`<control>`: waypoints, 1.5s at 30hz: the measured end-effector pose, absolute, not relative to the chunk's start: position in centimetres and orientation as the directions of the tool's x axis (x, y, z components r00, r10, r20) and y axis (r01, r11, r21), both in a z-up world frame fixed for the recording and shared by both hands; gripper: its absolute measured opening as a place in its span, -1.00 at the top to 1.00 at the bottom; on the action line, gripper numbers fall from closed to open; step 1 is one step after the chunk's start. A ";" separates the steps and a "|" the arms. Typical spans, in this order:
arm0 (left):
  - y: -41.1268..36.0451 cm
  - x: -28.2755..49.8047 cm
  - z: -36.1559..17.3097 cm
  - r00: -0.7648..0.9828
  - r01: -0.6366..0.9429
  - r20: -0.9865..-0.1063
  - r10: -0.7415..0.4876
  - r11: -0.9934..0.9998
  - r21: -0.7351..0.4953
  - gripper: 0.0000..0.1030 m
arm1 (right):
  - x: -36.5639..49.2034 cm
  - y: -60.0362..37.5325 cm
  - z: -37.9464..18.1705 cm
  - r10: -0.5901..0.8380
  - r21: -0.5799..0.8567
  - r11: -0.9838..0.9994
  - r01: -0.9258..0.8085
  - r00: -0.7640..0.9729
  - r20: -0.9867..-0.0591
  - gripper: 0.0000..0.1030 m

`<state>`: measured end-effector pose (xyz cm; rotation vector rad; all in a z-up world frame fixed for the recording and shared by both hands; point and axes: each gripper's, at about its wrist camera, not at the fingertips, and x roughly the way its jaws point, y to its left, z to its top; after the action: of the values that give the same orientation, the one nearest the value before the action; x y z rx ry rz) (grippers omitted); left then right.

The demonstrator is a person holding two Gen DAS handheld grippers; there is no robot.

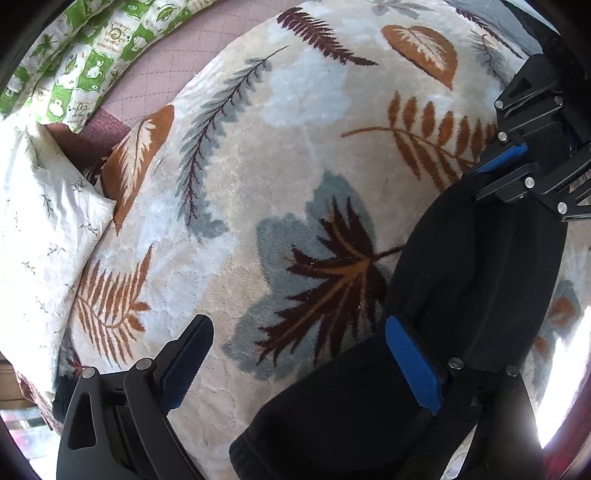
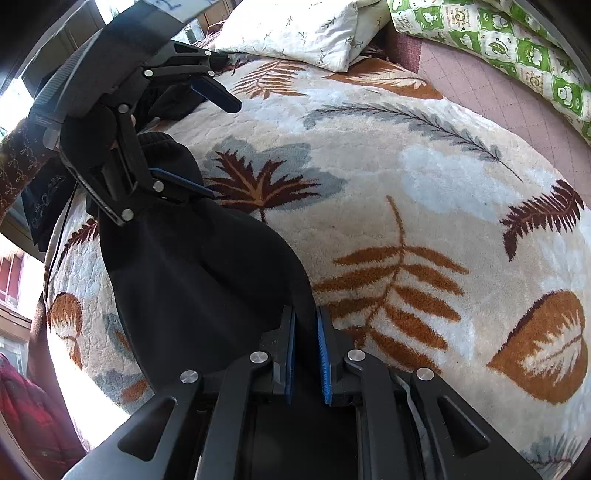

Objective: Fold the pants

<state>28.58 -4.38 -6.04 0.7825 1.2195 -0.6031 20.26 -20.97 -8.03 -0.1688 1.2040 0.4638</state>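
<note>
Pinching the black pants (image 2: 192, 280), the right hand-held gripper (image 2: 306, 343) clamps fabric; the left hand-held gripper (image 1: 306, 365) gapes wide; no legible writing.

left wrist cam: close above bed, looks past left gripper (image 1: 301, 363) over leaf blanket (image 1: 295, 166) to pillows | right wrist cam: close, low, behind right gripper (image 2: 306, 341), same heading | shared: blanket, black pants (image 2: 199, 277), white pillow (image 2: 295, 29), each other's gripper

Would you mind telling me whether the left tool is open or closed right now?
Open. The left tool has its fingers spread wide, one over the leaf blanket, the other against the black pants.
</note>
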 end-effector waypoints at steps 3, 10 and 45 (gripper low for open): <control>-4.0 29.1 -6.5 0.271 0.745 -0.961 0.065 0.618 0.251 -0.97 | 20.4 -21.0 -8.1 0.255 0.119 0.898 -0.424 0.279 -0.926 0.74; -5.2 28.5 -7.3 0.364 0.661 -0.922 0.135 0.659 0.358 -0.97 | 20.3 -21.1 -8.0 0.262 0.132 0.901 -0.413 0.277 -0.924 0.73; -0.9 27.5 -4.8 0.197 0.622 -0.960 -0.198 0.782 -0.034 -0.61 | 20.8 -21.5 -8.1 0.287 0.182 0.919 -0.349 0.278 -0.917 0.44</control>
<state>27.45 -0.89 -4.77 0.4051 1.2485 -0.5966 20.83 -21.48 -8.05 -0.0585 1.2165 0.4274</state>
